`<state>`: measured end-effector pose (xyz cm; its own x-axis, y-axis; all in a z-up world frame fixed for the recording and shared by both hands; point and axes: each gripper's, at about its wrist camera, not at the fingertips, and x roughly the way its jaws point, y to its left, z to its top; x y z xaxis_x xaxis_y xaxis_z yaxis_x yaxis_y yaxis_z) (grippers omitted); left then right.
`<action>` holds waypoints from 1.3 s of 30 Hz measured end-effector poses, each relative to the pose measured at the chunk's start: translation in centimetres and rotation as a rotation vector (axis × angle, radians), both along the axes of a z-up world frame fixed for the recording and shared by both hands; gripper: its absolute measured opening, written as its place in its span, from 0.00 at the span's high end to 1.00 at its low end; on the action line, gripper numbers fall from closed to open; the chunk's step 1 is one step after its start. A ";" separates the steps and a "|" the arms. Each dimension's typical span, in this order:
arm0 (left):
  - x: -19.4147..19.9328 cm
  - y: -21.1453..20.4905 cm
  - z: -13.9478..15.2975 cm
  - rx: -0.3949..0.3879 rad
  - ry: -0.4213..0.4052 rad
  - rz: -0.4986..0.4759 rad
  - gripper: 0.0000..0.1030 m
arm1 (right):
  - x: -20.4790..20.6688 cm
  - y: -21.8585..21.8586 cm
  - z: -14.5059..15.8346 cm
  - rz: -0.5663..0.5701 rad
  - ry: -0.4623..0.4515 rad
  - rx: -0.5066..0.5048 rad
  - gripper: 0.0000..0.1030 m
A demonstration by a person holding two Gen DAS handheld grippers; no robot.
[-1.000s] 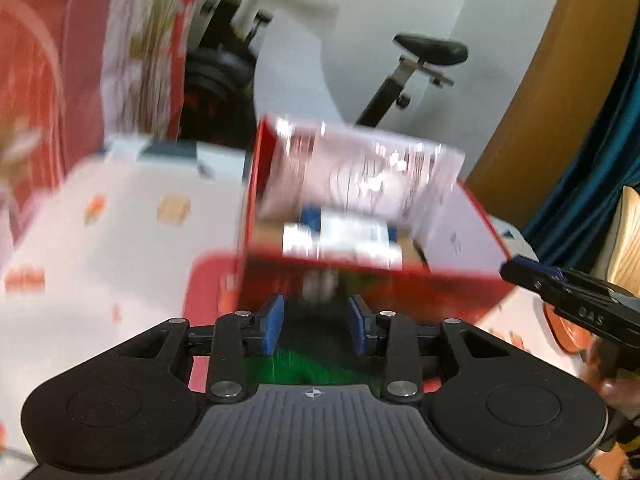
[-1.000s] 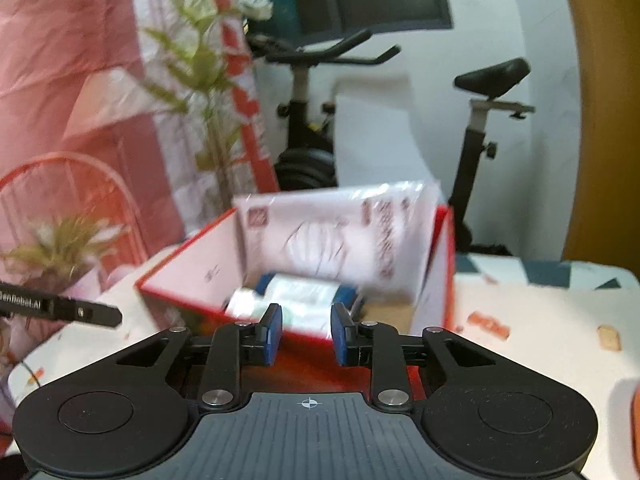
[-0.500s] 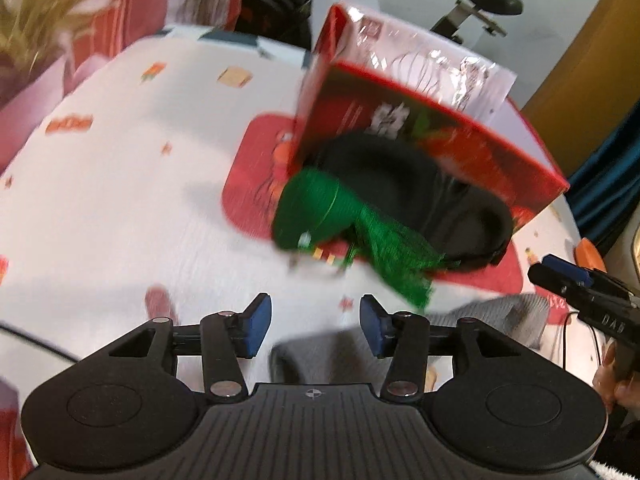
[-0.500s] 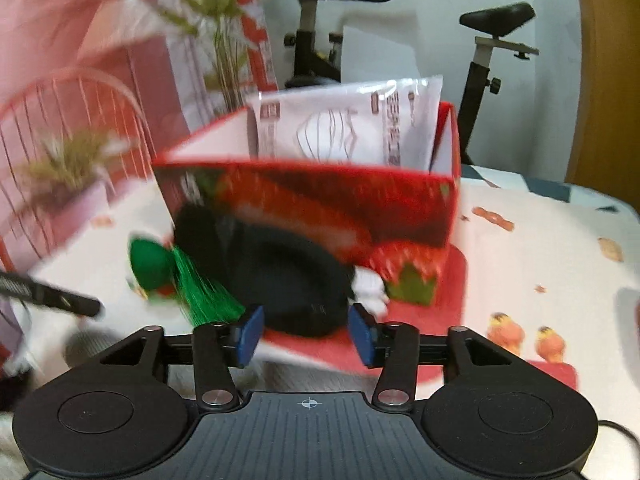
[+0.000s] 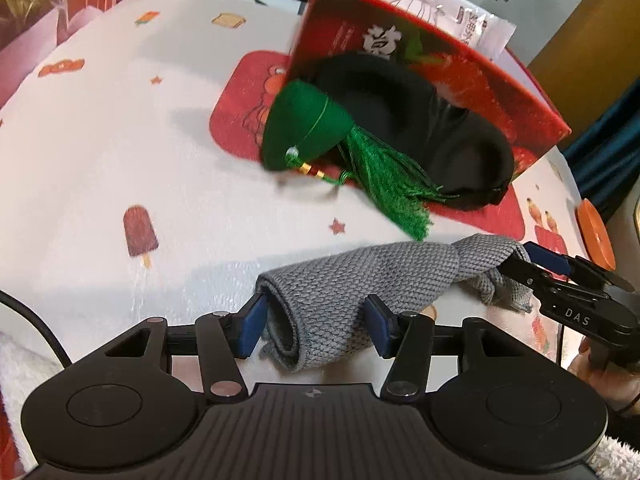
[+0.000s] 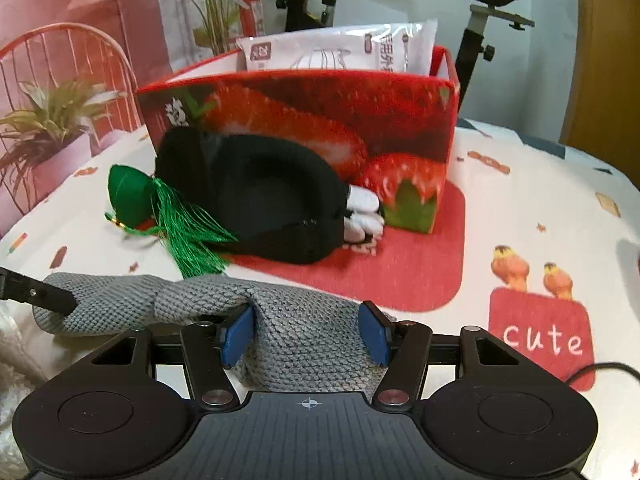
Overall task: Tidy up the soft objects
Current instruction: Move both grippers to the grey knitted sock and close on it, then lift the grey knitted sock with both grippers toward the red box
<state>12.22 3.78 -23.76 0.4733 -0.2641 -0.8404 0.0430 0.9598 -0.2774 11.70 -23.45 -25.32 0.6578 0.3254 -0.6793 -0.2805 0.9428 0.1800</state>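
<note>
The left gripper [image 5: 314, 330] straddles one end of a grey knitted cloth [image 5: 360, 280], its blue-padded jaws apart on either side of the rolled fabric, with a small gap at each pad. The right gripper [image 6: 306, 336] sits over the other end of the same cloth [image 6: 288, 332], jaws likewise spread with the knit bunched between them; whether the pads press the fabric is hard to tell from this angle. The cloth lies stretched across a white worktop [image 5: 100, 152] printed with ice lollies and stars.

Just beyond the jaws, a green tasselled pouch [image 5: 308, 128] rests against a black plush toy [image 6: 264, 196] with white paws, both lying on a red mat [image 6: 416, 272]. Directly behind them stands a red box [image 6: 360, 120] printed with strawberries, touching the plush toy, with a white plastic packet [image 6: 340, 48] standing upright inside it.

To the right of the right gripper's jaws, the worktop shows a red patch reading "cute". Farther back stand an exercise bike [image 6: 484, 20] and potted plants [image 6: 48, 128].
</note>
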 end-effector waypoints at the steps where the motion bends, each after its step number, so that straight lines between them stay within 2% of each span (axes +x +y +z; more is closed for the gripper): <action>1: -0.1 0.0 -0.2 -0.002 0.007 -0.001 0.45 | 0.0 0.1 -0.2 0.001 -0.001 -0.010 0.44; 6: -0.1 0.4 -1.0 -0.010 0.029 0.010 0.39 | -0.4 0.8 -1.0 0.009 -0.020 -0.050 0.42; 12: -0.1 -0.4 -1.5 0.018 0.036 -0.028 0.37 | -0.4 0.5 -1.1 -0.006 -0.021 -0.019 0.42; 17: 0.1 -1.2 -1.5 0.039 0.017 -0.041 0.68 | -0.5 0.0 -1.1 -0.004 -0.030 0.003 0.42; 21: 0.8 -0.9 -1.6 0.005 0.014 -0.031 0.76 | -0.5 -0.2 -1.1 -0.013 -0.041 0.019 0.42; 23: 1.2 -1.2 -1.4 0.028 -0.002 -0.036 0.76 | -0.5 -0.5 -0.9 -0.032 -0.057 0.036 0.41; 27: 2.2 -1.2 -1.0 0.071 -0.030 -0.040 0.76 | -0.7 -1.2 -0.5 -0.066 -0.081 0.057 0.32; 32: 3.4 -0.8 -1.0 0.070 -0.030 -0.018 0.76 | -0.5 -1.7 -0.8 -0.102 -0.070 0.078 0.25; 39: 3.5 0.2 -1.5 0.032 -0.044 0.062 0.74 | -0.1 -1.9 -2.0 -0.121 -0.012 0.125 0.25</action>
<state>15.69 3.93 -25.29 0.5243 -0.2064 -0.8262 -0.0052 0.9694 -0.2454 11.62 -25.31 -27.34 0.7051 0.3246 -0.6305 -0.1691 0.9404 0.2951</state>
